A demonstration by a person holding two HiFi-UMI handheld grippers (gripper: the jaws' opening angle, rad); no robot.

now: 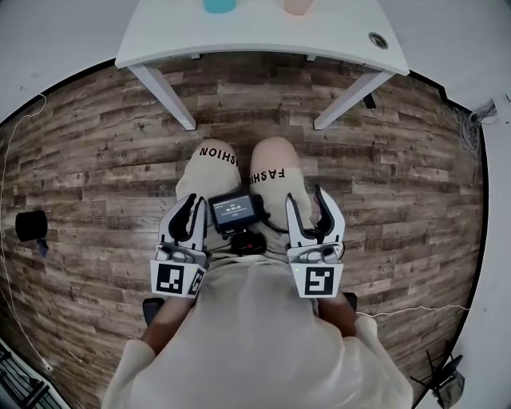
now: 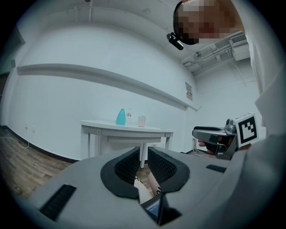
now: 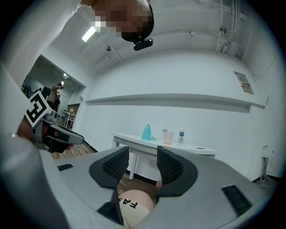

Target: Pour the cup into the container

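Hovering near the person's knees [image 1: 275,164], left gripper [image 1: 190,214] and right gripper [image 1: 306,209] stand open, empty — pink cup [image 1: 297,6] and blue container [image 1: 219,5] sit on the far table [image 1: 263,36]; a hurried reach could topple the cup.

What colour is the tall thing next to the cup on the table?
Turquoise blue. The container shows best in the right gripper view.

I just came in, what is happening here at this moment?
A person, apparently seated, holds the left tongs and the right tongs over the knees, both open and empty. The pink cup and the teal container stand side by side on the white table ahead, well away from both tongs. Nothing is held, so the pouring has not begun yet.
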